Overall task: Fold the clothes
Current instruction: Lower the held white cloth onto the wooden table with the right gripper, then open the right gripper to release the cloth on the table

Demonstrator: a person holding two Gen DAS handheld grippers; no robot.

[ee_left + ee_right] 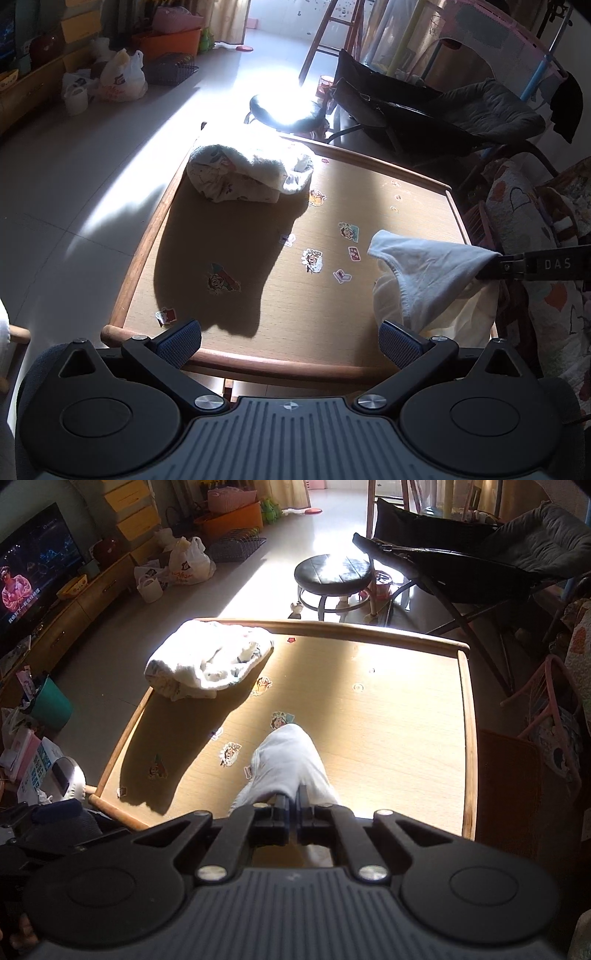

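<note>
Right gripper [291, 799] jaws pinched together on white garment [291, 760], cloth draping off the tips toward 12 o'clock above wooden table [406, 738]. Left gripper [290, 341] jaws spread wide, nothing between them; the garment's hanging edge lies against the right pad [400, 341]. Second bundled patterned cloth [251, 173] rests at table's 11 o'clock corner, well apart. Stickers [312, 260] dot tabletop centre.

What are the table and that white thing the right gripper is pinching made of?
Table: looks like wood or wood-look laminate, with pale grain and a rounded raised rim. White garment, held by the right gripper: soft thin fabric, probably cotton, since it drapes and wrinkles.
</note>
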